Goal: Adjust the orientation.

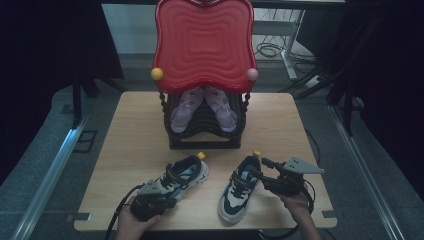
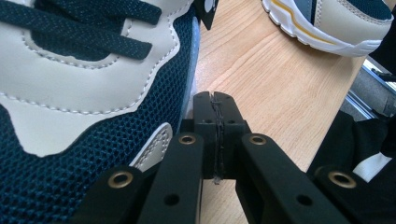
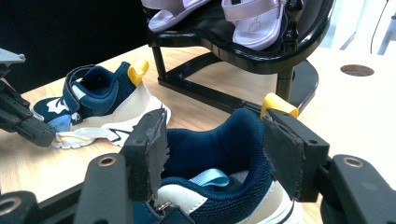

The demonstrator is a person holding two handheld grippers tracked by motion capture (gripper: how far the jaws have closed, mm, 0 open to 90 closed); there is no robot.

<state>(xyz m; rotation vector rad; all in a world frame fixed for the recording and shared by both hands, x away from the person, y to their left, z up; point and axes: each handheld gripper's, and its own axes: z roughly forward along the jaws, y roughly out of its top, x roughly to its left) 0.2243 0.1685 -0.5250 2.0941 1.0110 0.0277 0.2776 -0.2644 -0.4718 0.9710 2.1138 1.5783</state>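
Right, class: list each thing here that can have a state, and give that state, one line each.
Left gripper: shut, empty, beside the left sneaker's toe.
Right gripper: open, jaws either side of the right sneaker's heel.
Left sneaker: upright on the table, laced.
Right sneaker: upright on the table.
Pink sandals: resting on the black rack's shelf.
Red top shelf: empty.

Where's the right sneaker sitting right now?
In the high view the right sneaker lies front right on the table, beside the left sneaker, its heel between the right tool's jaws.
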